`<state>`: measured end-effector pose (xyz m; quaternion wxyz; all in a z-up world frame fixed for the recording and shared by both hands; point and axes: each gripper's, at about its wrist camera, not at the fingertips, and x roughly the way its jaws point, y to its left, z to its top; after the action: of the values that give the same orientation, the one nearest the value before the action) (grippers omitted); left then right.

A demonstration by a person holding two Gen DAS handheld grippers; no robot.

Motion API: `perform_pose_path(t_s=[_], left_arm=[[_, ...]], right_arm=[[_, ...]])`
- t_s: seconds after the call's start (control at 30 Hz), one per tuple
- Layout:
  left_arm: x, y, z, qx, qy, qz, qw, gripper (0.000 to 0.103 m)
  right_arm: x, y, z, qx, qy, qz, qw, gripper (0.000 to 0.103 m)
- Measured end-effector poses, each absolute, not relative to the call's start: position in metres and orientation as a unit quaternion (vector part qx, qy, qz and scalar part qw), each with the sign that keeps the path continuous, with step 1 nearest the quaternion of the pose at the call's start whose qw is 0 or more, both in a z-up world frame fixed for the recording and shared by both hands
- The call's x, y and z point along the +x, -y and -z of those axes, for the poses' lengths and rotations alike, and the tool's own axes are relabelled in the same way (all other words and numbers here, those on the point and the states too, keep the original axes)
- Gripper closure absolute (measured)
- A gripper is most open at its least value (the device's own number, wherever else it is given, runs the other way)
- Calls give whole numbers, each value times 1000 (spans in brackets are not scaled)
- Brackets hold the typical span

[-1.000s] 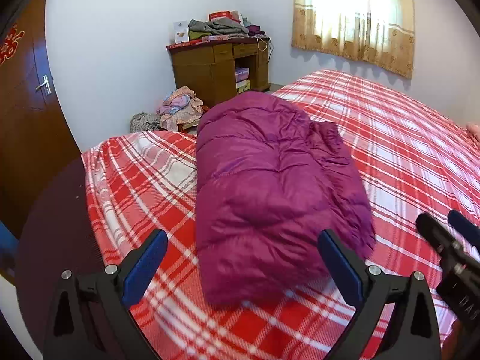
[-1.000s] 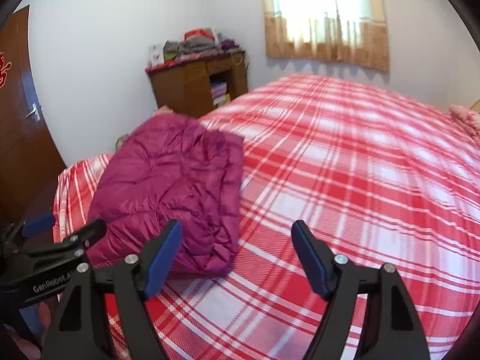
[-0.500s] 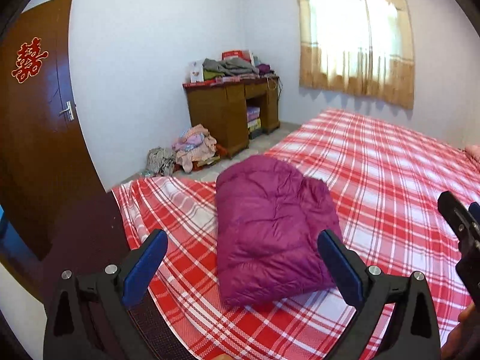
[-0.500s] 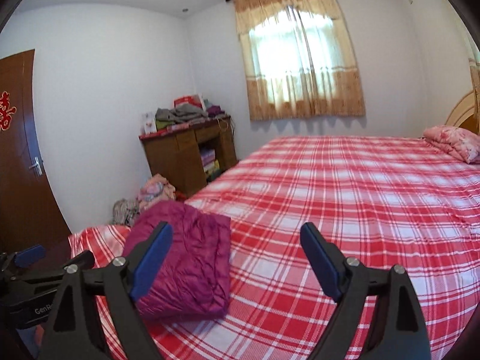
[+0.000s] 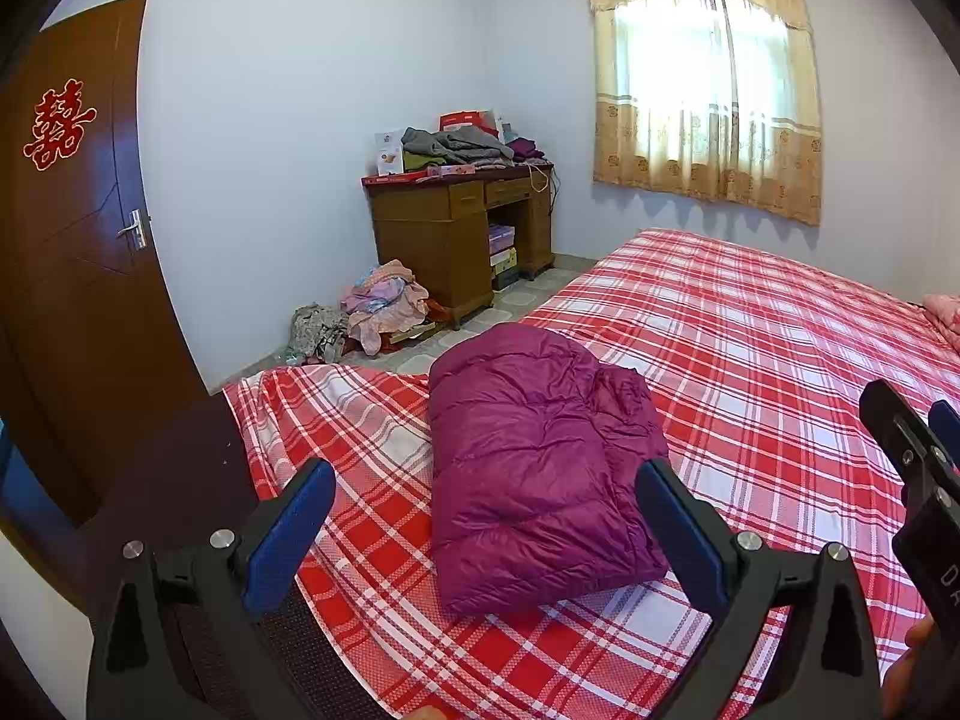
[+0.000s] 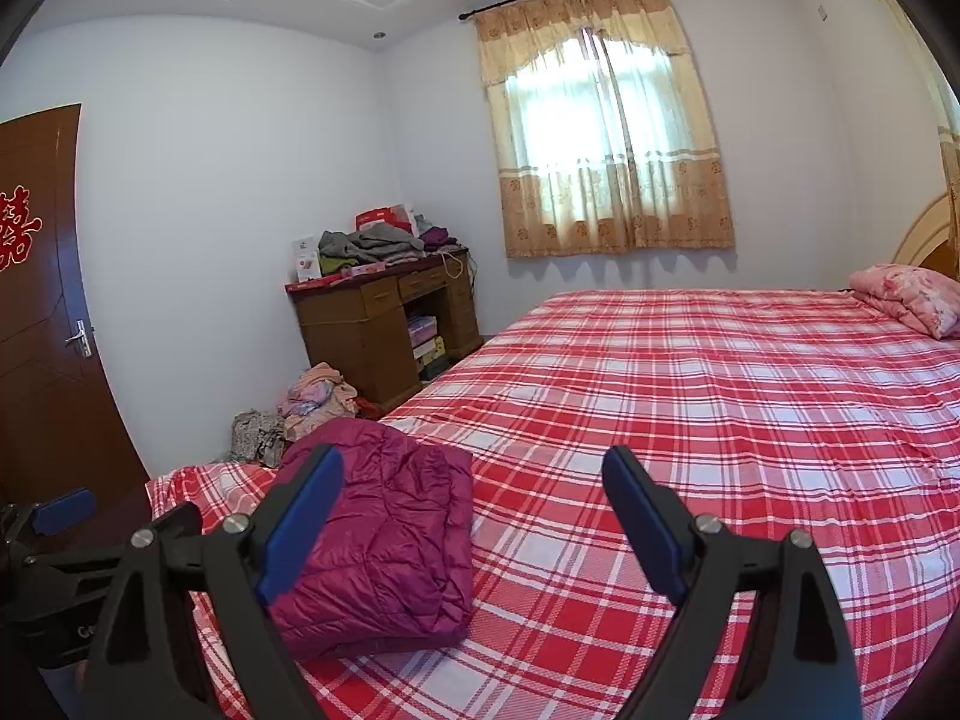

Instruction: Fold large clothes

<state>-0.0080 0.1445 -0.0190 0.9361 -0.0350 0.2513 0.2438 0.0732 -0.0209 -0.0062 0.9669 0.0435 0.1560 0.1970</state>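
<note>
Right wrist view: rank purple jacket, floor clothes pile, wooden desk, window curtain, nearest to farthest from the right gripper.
From the right gripper, jaws open:
1. Purple jacket, folded on the bed's near left corner.
2. Floor clothes pile, beyond the bed's corner.
3. Wooden desk, by the left wall.
4. Window curtain, on the far wall.

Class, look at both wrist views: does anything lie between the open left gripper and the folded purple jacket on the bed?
Nothing visible does. The left gripper is open, with only bare plaid bedsheet between it and the purple jacket. The right gripper is off to the side.
</note>
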Motion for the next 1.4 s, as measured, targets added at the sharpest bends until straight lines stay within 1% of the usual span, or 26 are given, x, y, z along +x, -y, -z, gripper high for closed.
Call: perform_pose_path(t_s=[0.37, 1.4], left_arm=[[-3, -139, 24, -31, -268, -236, 933, 2], [-2, -136, 25, -24, -266, -247, 931, 2]], right_arm=[[76, 24, 8, 40, -165, -193, 966, 13], [78, 27, 9, 44, -173, -195, 965, 13]])
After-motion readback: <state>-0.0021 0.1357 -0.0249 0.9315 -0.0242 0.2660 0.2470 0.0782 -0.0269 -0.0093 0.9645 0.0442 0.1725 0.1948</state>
